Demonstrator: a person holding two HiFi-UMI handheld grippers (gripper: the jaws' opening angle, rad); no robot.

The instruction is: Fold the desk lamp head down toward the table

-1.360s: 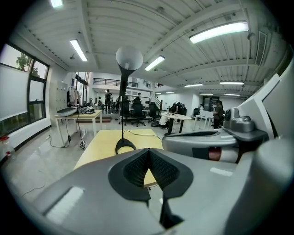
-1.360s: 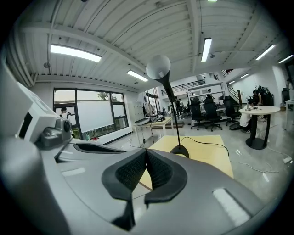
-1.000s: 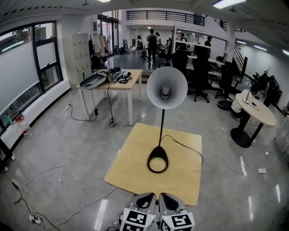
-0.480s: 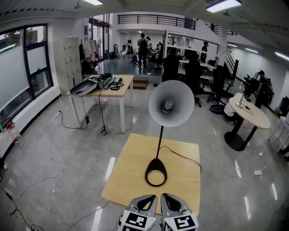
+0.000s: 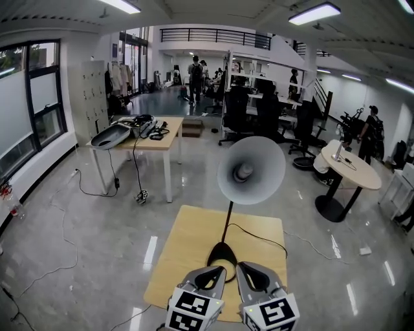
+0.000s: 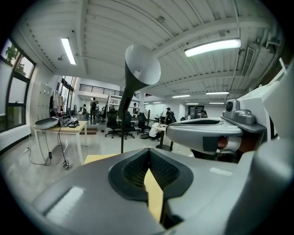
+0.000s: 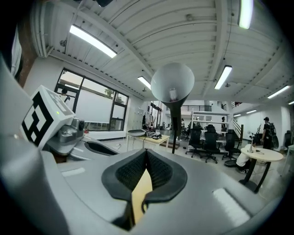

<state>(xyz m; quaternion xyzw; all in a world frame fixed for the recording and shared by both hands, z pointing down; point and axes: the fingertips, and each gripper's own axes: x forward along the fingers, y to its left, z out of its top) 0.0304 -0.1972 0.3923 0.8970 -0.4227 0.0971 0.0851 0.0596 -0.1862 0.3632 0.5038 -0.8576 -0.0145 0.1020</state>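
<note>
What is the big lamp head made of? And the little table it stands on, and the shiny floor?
Lamp head: smooth and pale grey with an even, soft sheen; probably painted metal, maybe plastic.
Table: light yellowish wood look, flat and matte; it could be real wood or laminate.
Floor: grey and glossy, mirroring the ceiling lights; likely polished stone or concrete.

Desk lamp (image 5: pixel 251 170): pale grey shade, black stem and base.
Surface (image 5: pixel 187 245): light yellow wood.
Left gripper (image 5: pixel 213 271), right gripper (image 5: pixel 250 267): grey shells, black ribbed pads (image 6: pixel 135 167), black-and-white marker cubes (image 5: pixel 193 311).
</note>
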